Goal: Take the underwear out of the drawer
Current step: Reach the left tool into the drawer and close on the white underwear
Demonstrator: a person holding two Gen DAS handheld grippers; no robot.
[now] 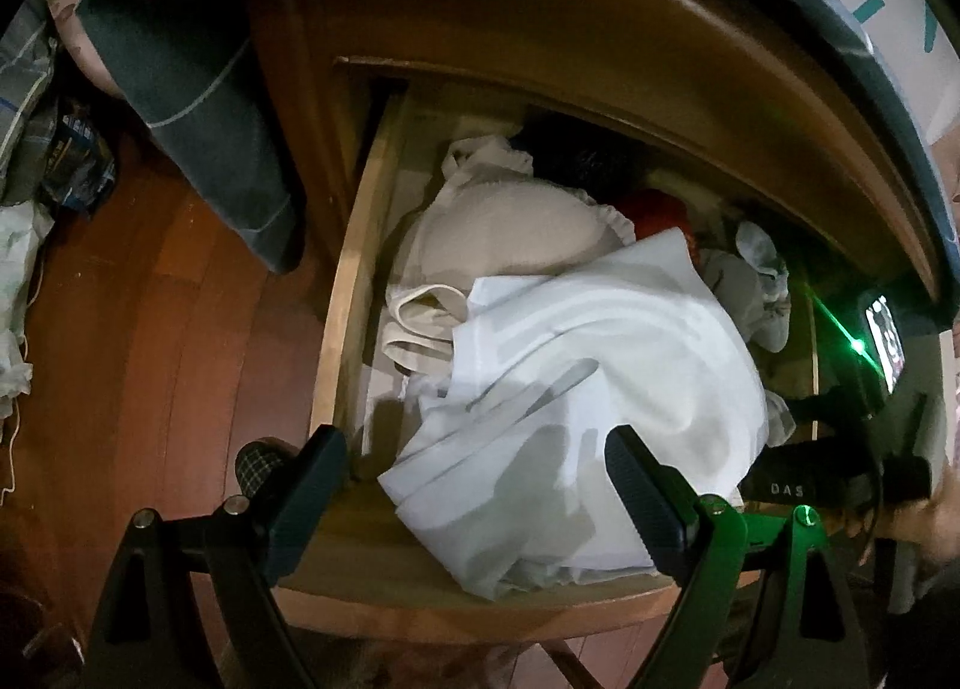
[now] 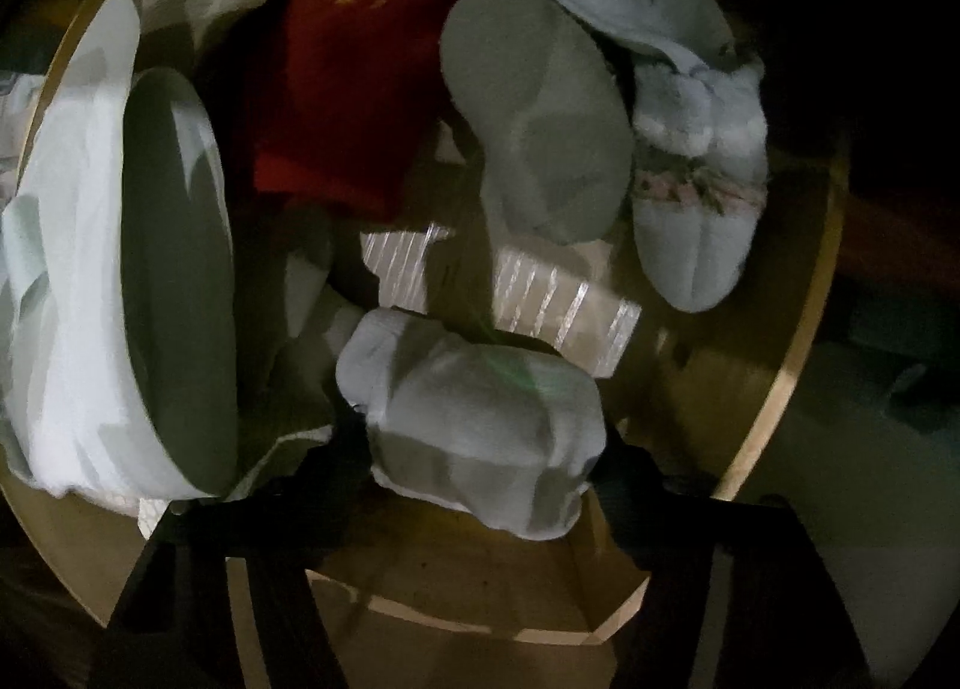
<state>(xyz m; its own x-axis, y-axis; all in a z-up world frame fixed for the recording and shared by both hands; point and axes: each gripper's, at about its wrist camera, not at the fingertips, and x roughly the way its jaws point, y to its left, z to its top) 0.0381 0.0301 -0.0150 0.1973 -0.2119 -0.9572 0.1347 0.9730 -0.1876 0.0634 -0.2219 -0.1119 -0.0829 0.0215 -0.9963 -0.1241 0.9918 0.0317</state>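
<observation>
An open wooden drawer holds clothes. A large white garment lies on top and hangs over the front edge; a cream bra and a red item lie behind it. My left gripper is open above the drawer's front, its fingers on either side of the white garment without touching it. My right gripper is inside the drawer's right end, its jaws set against both sides of a pale grey sock bundle. Its body also shows in the left wrist view.
More grey socks and light blue fuzzy socks lie in the drawer's right part, with the red item and clear packaging. A bed with dark bedding overhangs the drawer. Bags sit on the wooden floor at left.
</observation>
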